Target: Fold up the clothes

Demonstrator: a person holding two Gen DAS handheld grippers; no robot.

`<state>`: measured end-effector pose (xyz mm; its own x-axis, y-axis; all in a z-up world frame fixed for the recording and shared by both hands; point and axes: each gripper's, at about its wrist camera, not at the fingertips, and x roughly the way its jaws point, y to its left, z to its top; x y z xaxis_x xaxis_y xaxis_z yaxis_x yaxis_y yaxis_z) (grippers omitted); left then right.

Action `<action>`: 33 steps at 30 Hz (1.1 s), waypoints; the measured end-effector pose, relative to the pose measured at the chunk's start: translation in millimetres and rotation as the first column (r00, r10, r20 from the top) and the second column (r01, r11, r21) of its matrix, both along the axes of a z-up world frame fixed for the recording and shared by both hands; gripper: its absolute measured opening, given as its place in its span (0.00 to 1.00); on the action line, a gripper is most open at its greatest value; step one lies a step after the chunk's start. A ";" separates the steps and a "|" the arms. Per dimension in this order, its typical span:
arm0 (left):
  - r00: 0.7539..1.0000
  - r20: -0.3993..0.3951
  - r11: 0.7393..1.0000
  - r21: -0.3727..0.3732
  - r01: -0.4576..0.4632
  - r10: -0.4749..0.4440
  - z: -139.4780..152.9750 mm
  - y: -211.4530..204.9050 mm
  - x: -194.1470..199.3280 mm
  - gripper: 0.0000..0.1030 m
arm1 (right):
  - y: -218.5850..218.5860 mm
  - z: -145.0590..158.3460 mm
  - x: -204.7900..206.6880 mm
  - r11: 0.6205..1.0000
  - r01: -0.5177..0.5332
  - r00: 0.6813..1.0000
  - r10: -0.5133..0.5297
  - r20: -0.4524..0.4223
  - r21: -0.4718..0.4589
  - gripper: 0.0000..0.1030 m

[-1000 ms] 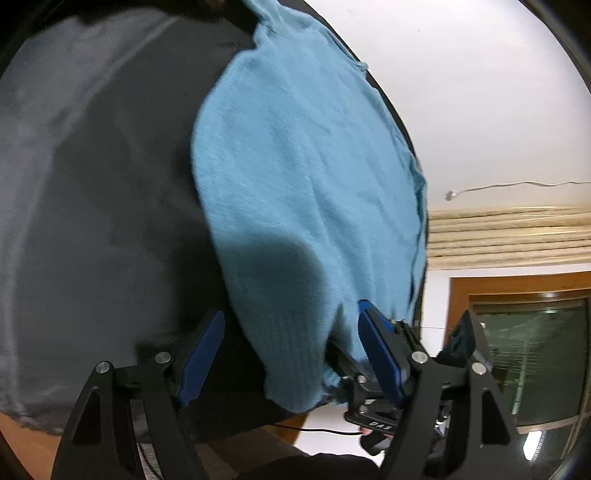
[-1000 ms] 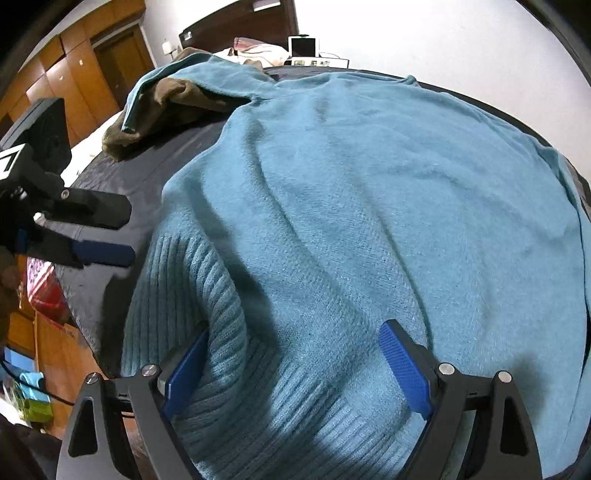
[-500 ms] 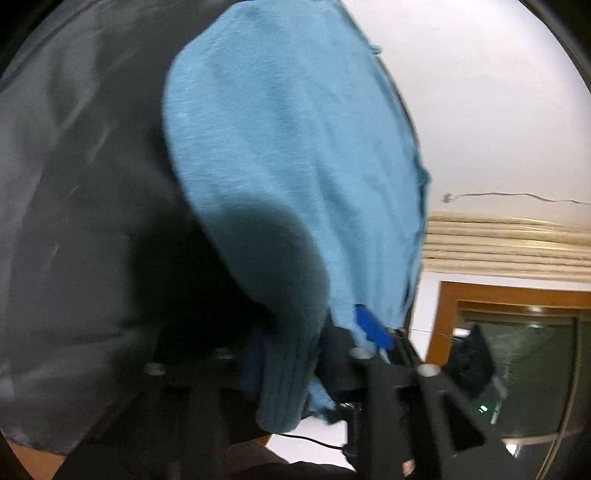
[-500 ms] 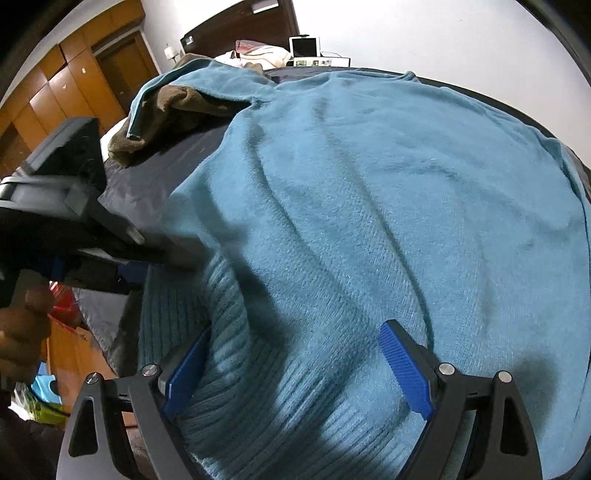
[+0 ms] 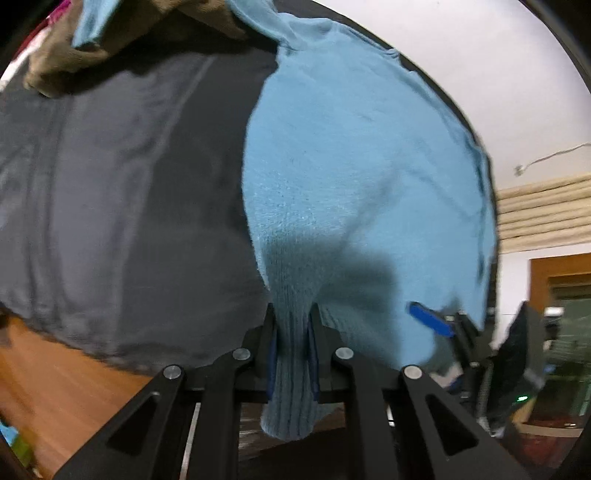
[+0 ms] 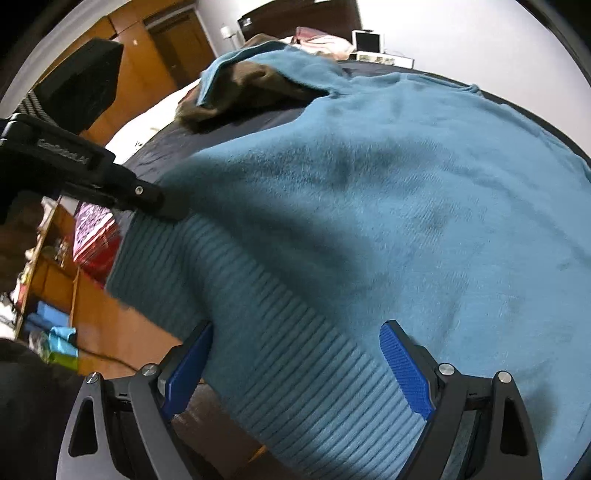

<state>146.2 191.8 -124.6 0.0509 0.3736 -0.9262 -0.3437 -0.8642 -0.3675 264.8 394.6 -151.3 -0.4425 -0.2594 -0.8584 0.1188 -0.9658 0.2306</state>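
both wrist views look steeply down, close — sharing the blue sweater [image 5: 354,177].

Sweater [image 5: 362,177] hem pinch hides left tongs [image 5: 291,343] pads, view blurred

**A bedroom in a home**

A bed [image 6: 236,125] under a dark cover fills both views. In the right wrist view a dark wooden headboard [image 6: 295,14] stands at twelve o'clock against a white wall, with wooden wardrobe doors [image 6: 159,48] at eleven o'clock. Clothes [image 6: 258,85] lie heaped near the pillows. A wooden floor [image 5: 55,391] shows at eight o'clock in the left wrist view, and a wood-framed door [image 5: 561,280] at three o'clock.
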 end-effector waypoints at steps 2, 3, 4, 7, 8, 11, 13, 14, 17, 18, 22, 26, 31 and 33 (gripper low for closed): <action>1.000 -0.007 0.999 -0.046 0.014 -0.014 -6.6 -4.1 -1.4 0.15 | 3.9 -2.0 4.4 1.000 0.015 1.000 -0.015 0.012 -0.005 0.88; 1.000 -0.004 0.998 -0.062 0.030 -0.031 -9.9 -4.2 -1.4 0.15 | 8.2 -2.3 6.9 0.999 0.031 0.999 -0.031 0.016 -0.006 0.88; 0.999 0.000 0.997 -0.069 0.047 -0.047 -11.1 -5.2 -2.3 0.18 | 13.1 -2.4 9.4 0.999 0.051 0.999 -0.051 0.019 -0.006 0.88; 0.998 -0.003 0.995 -0.073 0.063 -0.063 -10.3 -9.5 -4.7 0.24 | 30.6 -1.1 17.8 0.992 0.127 0.992 -0.127 0.021 0.013 0.88; 0.998 -0.010 0.996 -0.070 0.061 -0.061 -8.5 -11.9 -6.2 0.30 | 35.3 -0.5 20.0 0.988 0.151 0.988 -0.151 0.021 0.020 0.88; 0.998 -0.041 0.998 -0.056 0.040 -0.042 -0.5 -19.9 -13.5 0.38 | 49.4 1.1 26.6 0.973 0.229 0.973 -0.230 0.017 0.033 0.88; 0.996 -0.086 0.999 -0.045 0.015 -0.019 9.1 -24.2 -21.4 0.41 | 61.3 0.1 31.5 0.958 0.283 0.958 -0.284 0.023 0.056 0.88; 0.994 -0.108 0.999 -0.036 0.016 -0.019 13.1 -23.0 -23.6 0.43 | 67.5 -1.5 34.1 0.946 0.312 0.949 -0.315 0.028 0.084 0.88; 0.984 -0.172 0.999 0.013 0.050 -0.047 21.2 -11.0 -23.5 0.44 | 87.2 -9.4 42.5 0.912 0.383 0.918 -0.393 0.049 0.147 0.88; 0.982 -0.175 0.997 0.030 0.072 -0.066 20.8 -2.8 -22.4 0.44 | 91.7 -10.6 45.6 0.908 0.387 0.916 -0.399 0.051 0.157 0.88; 0.955 -0.172 0.967 0.043 0.251 -0.240 0.4 35.2 -5.1 0.44 | 89.4 -13.6 52.6 0.911 0.328 0.934 -0.352 0.056 0.249 0.88; 0.926 -0.177 0.942 -0.039 0.332 -0.334 -16.0 51.6 7.1 0.43 | 99.1 -14.5 68.6 0.900 0.344 0.926 -0.372 0.060 0.267 0.90; 0.905 -0.173 0.921 -0.083 0.380 -0.389 -21.8 53.1 15.4 0.43 | 120.4 -15.4 86.0 0.883 0.382 0.905 -0.417 0.083 0.273 0.97; 0.901 -0.174 0.917 -0.095 0.387 -0.398 -21.0 50.7 16.5 0.43 | 123.4 -15.2 87.8 0.883 0.381 0.904 -0.417 0.089 0.274 0.98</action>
<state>162.8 242.6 -145.5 0.0072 0.3054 -0.9522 -0.7168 -0.6624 -0.2178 352.6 518.0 -166.5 -0.3336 0.1396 -0.9323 -0.3047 -0.9519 -0.0335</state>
